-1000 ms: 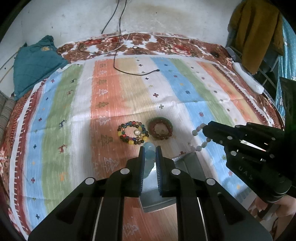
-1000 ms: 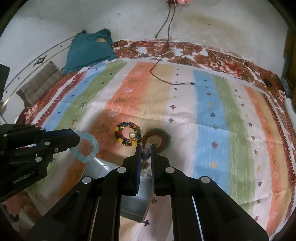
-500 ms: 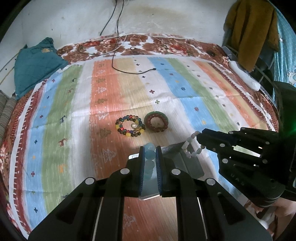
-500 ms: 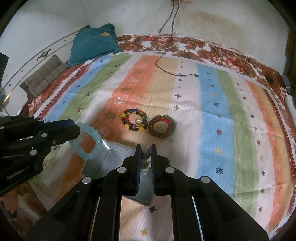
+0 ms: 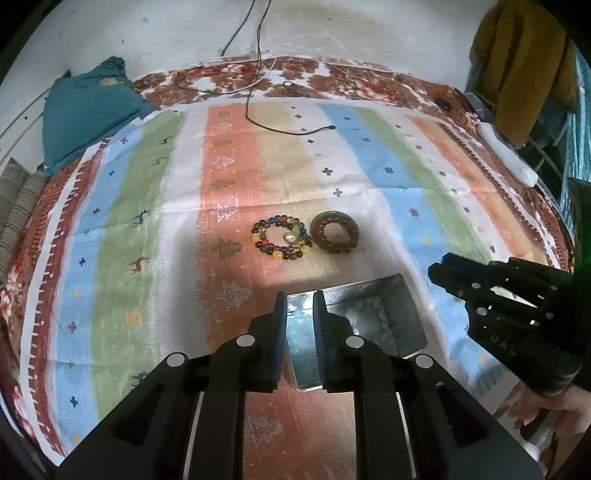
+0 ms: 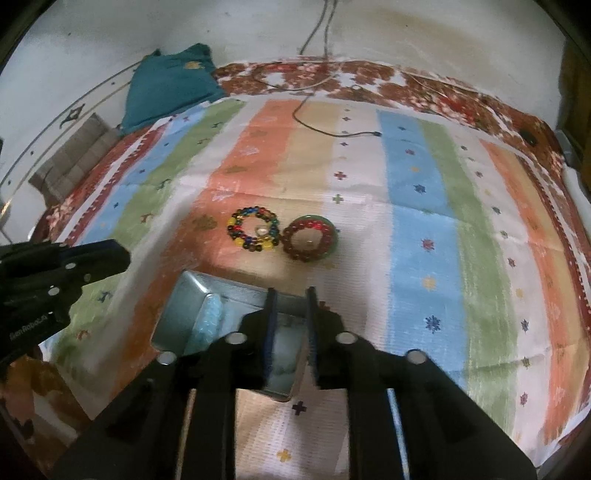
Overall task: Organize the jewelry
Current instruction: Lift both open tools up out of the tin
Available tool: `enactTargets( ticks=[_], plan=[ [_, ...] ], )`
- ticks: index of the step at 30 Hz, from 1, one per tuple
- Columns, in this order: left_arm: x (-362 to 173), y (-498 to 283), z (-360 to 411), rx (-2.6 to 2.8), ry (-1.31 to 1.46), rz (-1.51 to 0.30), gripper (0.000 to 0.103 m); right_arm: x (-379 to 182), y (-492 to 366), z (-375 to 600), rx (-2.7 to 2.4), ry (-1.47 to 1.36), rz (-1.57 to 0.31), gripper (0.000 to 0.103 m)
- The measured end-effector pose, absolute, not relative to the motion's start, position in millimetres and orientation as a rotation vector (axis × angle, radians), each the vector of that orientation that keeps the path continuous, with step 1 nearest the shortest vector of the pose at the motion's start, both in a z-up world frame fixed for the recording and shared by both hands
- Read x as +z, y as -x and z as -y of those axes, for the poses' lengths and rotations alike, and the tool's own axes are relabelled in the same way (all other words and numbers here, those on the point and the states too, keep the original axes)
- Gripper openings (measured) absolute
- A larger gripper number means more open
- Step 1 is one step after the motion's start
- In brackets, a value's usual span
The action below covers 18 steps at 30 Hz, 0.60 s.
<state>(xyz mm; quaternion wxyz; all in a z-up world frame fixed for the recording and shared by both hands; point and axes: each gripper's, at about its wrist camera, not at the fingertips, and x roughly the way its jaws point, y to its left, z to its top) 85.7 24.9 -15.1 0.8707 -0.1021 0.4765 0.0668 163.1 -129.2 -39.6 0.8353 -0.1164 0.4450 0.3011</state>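
Now: striped cloth (image 5: 122,229) on bed | both grippers' jaws just parted, empty

Left gripper (image 5: 298,321) and right gripper (image 6: 291,317), jaws just parted, empty.

Pretty clearly someone's bedroom at home. Everything sits on a bed covered with a pastel striped cotton sheet (image 5: 369,162) printed with little crosses and deer, laid over a brown and white floral bedspread (image 5: 306,74). A teal cushion (image 5: 88,110) leans on the stained white plaster wall (image 5: 332,26), a black charging cable (image 5: 255,74) trails down onto the sheet, and a mustard yellow garment (image 5: 524,59) hangs on a rack at the right. Beaded bracelets lying loose fit that too.
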Motion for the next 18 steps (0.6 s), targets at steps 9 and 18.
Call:
enactTargets(
  ticks=[9, 18],
  plan=[
    [-20, -93, -35, 0.164, 0.220, -1.012, 0.031, -45, -178, 133, 0.600, 0.236, -0.976, 0.033],
    [-29, -108, -42, 0.204, 0.192, -1.031, 0.044, -49, -185, 129, 0.596, 0.245, -0.998, 0.048]
  ],
)
